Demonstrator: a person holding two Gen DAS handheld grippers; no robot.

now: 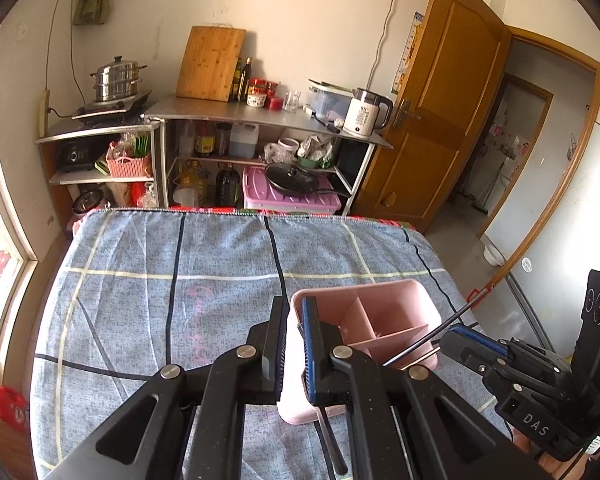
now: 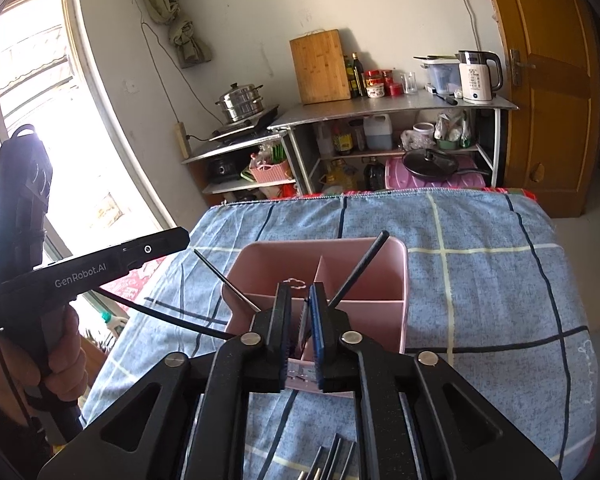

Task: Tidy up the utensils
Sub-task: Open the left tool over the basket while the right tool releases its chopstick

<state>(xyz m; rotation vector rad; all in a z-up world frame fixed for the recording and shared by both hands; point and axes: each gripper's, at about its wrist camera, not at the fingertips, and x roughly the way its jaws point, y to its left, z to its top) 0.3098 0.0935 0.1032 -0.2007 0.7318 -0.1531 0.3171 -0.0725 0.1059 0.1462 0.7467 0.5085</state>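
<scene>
Only the right wrist view shows metal utensils (image 2: 332, 460) lying nearer than the pink holder (image 2: 380, 328). The left gripper (image 1: 293, 308) is all but closed at the holder's wall. The right gripper (image 2: 300, 292) is narrowly parted; I cannot tell whether it grips the black chopstick (image 2: 360, 272).

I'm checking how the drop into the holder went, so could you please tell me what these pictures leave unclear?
- Right wrist view: whether the right gripper presses the black chopstick; a finger hides its lower end.
- Left wrist view: the dark stick below the left gripper; a finger covers its upper part, so held or lying is unclear.
- Right wrist view: utensils cut off by the bottom edge.
- Both views: the pink holder walls hide its floor.
</scene>
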